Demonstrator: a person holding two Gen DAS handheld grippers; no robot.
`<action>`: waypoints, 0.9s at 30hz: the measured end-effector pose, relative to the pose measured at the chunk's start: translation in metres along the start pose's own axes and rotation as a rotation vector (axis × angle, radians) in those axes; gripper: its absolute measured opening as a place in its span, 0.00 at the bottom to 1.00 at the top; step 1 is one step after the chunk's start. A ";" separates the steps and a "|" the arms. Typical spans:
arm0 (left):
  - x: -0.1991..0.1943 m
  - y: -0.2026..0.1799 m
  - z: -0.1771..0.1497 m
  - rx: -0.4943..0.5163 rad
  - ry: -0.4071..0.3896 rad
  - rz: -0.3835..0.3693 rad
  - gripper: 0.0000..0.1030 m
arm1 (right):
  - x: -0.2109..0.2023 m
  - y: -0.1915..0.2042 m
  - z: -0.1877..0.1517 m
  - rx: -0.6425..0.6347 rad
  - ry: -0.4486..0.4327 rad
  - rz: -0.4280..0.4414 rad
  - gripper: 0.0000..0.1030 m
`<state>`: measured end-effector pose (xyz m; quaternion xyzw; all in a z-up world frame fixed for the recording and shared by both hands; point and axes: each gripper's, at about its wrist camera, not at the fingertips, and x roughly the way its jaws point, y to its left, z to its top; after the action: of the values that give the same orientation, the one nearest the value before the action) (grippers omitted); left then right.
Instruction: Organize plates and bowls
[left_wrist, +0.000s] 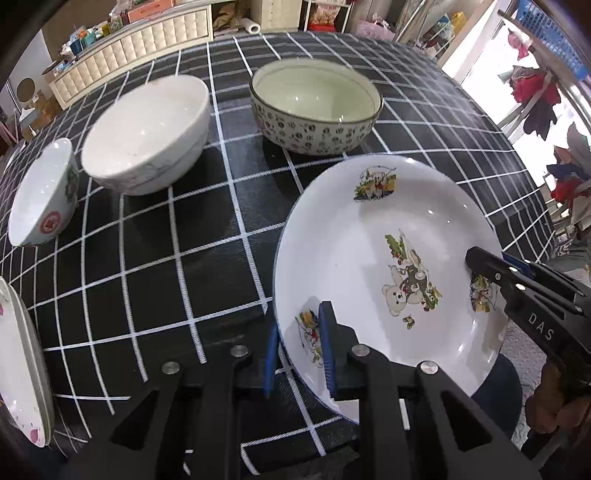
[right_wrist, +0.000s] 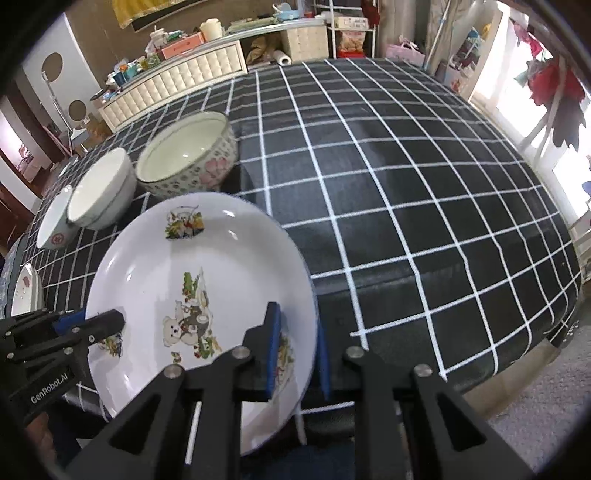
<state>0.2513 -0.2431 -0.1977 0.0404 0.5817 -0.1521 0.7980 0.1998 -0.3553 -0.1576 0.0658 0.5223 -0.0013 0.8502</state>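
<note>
Nearest to me, my left gripper (left_wrist: 299, 347) is clamped on the near-left rim of the cartoon plate (left_wrist: 369, 236). One blue pad lies inside the rim and the other outside it, with the jaws narrowed to the thickness of the rim.

My right gripper (right_wrist: 297, 354) grips the opposite edge of the same plate in the same way: one blue pad on the inner face, one outside the rim. Both grippers point steeply downward. From the left wrist view I also see the right gripper's black fingers reaching in over the plate's far-right edge, with part of a hand (left_wrist: 554, 406) behind them.

The cartoon plate is white with a thin blue edge and bears a bear print at its centre and smaller prints around the wall. It sits at the near edge of the table, over the black checked tablecloth (right_wrist: 406, 184). I cannot tell whether its base touches the cloth or is raised off it.

To the left, at the frame edge, I see a second plate (left_wrist: 22, 369), white with pink marks, well apart from the held plate.

Farther back stand three bowls in a row. The small bowl (left_wrist: 40, 195) with a red mark is leftmost. The plain white bowl (left_wrist: 147, 136) is just beside it. The patterned bowl (left_wrist: 316, 110), pale green inside, stands directly beyond the cartoon plate.

Behind the table I see a padded cabinet (right_wrist: 177, 77) with clutter on top.
</note>
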 end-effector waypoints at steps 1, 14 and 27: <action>-0.005 0.001 -0.001 0.003 -0.010 0.002 0.18 | -0.003 0.003 0.000 -0.007 -0.005 -0.003 0.21; -0.066 0.062 -0.024 -0.072 -0.093 0.022 0.17 | -0.026 0.079 0.002 -0.080 -0.040 0.054 0.21; -0.126 0.171 -0.071 -0.229 -0.161 0.081 0.16 | -0.027 0.196 -0.003 -0.230 -0.066 0.143 0.21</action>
<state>0.2013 -0.0385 -0.1211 -0.0399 0.5274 -0.0550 0.8469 0.1989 -0.1629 -0.1128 0.0049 0.4846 0.1172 0.8669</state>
